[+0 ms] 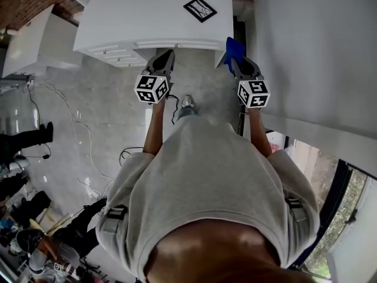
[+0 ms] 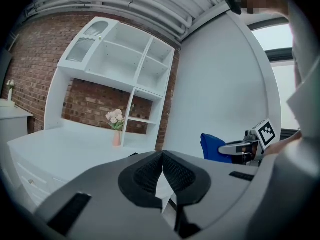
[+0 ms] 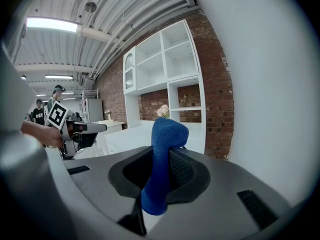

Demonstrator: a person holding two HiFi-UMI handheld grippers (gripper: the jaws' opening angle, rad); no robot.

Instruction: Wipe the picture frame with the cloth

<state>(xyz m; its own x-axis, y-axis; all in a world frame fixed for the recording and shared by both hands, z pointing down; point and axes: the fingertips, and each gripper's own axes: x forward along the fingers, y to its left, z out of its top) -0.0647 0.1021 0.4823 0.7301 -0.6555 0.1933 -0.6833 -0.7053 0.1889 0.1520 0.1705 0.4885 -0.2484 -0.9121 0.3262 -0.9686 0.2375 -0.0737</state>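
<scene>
In the head view, our left gripper (image 1: 166, 59) and right gripper (image 1: 235, 58) hover at the white desk's (image 1: 129, 16) edge. The picture frame (image 1: 200, 9) lies beyond the fingertips, untouched.

In the left gripper view, the jaws are pressed together and empty.

In the right gripper view, the jaws pinch the blue cloth (image 3: 161, 159).

We judge that the wiping has not begun.
</scene>
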